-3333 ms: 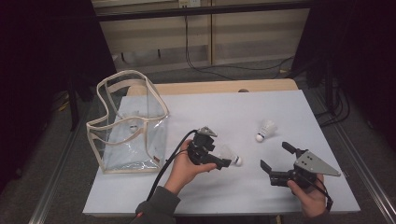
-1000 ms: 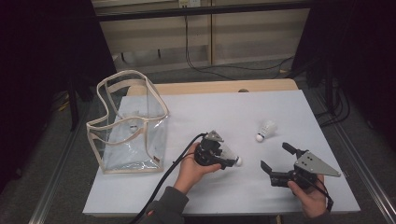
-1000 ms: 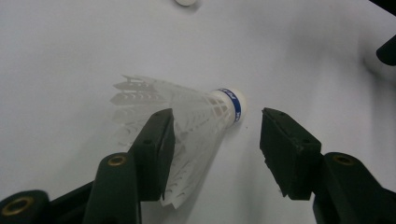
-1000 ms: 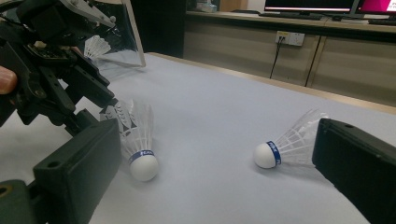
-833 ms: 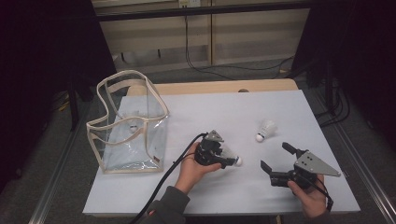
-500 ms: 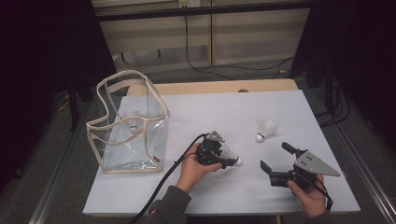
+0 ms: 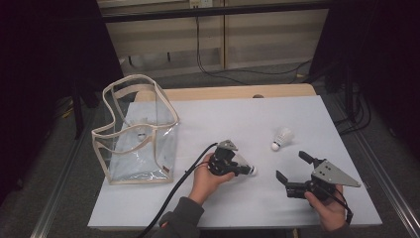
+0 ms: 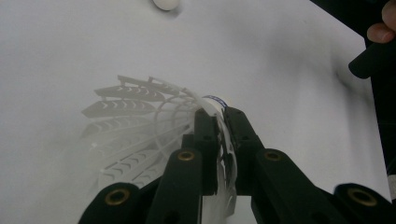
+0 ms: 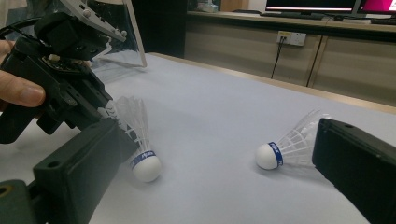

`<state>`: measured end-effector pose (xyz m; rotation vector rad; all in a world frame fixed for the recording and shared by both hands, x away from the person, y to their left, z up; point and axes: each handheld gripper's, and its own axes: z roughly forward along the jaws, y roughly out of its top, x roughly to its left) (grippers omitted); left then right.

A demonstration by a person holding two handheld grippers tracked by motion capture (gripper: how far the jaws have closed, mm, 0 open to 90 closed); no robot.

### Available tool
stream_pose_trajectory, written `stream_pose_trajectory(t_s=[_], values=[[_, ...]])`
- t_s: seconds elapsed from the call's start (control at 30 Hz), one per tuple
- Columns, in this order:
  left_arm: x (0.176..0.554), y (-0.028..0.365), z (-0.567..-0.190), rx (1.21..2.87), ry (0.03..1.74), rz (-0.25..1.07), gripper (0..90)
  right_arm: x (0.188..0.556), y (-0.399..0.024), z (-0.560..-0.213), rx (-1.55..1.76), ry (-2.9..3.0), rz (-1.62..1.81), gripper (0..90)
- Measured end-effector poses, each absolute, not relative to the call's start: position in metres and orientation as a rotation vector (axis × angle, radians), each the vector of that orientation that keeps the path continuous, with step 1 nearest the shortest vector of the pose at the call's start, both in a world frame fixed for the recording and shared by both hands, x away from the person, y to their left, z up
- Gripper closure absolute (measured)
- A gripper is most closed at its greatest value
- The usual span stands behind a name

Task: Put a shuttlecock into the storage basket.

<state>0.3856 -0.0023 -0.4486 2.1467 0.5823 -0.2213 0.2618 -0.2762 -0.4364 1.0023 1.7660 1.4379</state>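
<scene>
While the left gripper (image 7: 243,169) lies low over the desk (image 7: 208,119), its jaws pinch the feather skirt of a shuttlecock (image 8: 154,126), just behind the white cork. That cork pokes out past the jaw tips, resting on or just over the desk surface; I cannot tell which. The jaws have just been closing, with the skirt between them, and now press on it from both sides.

The right gripper (image 7: 292,171) sits near, off toward the person's right, its jaws spread wide and holding nothing. A second shuttlecock (image 7: 280,139) lies on its side on the desk just beyond that gripper, cork pointing toward the left gripper's side. A clear bag (image 7: 136,131) with pale trim stands well apart from the left gripper, on its far outer side.

Compared with three seconds ago, the left hand has turned over the shuttlecock, so the gripper now covers most of the feathers. The right gripper, the loose shuttlecock and the bag sit where they were.
</scene>
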Motion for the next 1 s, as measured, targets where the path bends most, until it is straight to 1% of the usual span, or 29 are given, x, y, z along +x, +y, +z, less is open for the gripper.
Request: stream_pose_trajectory(t_s=[1.0], values=[[0.384, 0.026, -0.412, 2.166, 0.665, -0.262, 85.3, 0.263, -0.274, -0.436, 0.998, 1.772, 1.436, 1.4]])
